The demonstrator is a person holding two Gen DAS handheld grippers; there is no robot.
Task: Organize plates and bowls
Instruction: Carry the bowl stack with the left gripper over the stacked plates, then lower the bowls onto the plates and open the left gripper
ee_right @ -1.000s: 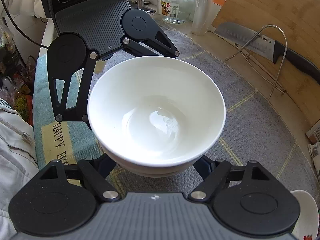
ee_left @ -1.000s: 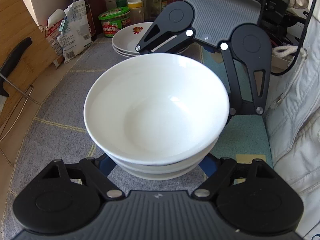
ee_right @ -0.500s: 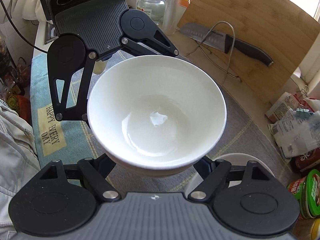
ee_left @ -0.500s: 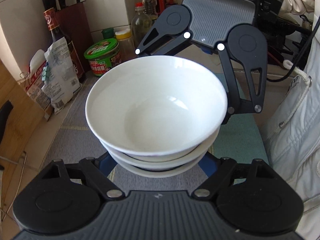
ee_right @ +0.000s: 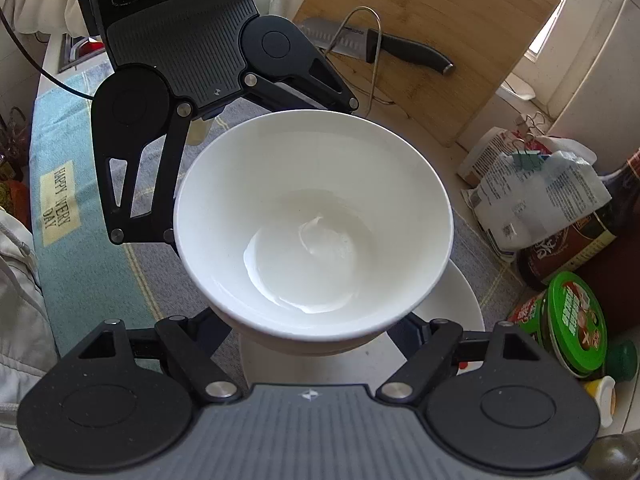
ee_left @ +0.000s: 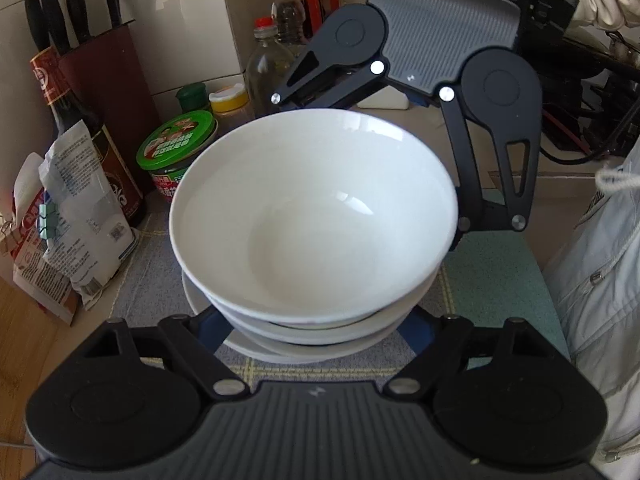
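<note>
A stack of white bowls [ee_left: 316, 220] fills the middle of both wrist views; it also shows in the right wrist view [ee_right: 316, 220]. My left gripper [ee_left: 316, 320] and my right gripper [ee_right: 316, 336] hold the stack from opposite sides, jaws closed against its lower part; the fingertips are hidden under the bowls. The stack hovers just over white plates [ee_left: 280, 350], whose rim also shows in the right wrist view [ee_right: 460, 304]. Each gripper shows across the stack in the other's view.
Jars with green lids [ee_left: 180, 144], bottles [ee_left: 268, 64], a knife block [ee_left: 104, 80] and bags [ee_left: 76, 216] stand along the wall. A cutting board [ee_right: 432, 32] with a knife [ee_right: 400, 50] leans behind. A grey mat [ee_left: 152, 280] covers the counter.
Both grippers have carried the bowl stack toward the wall, over the plates. The plates, once beyond the bowls, now lie directly beneath them.
</note>
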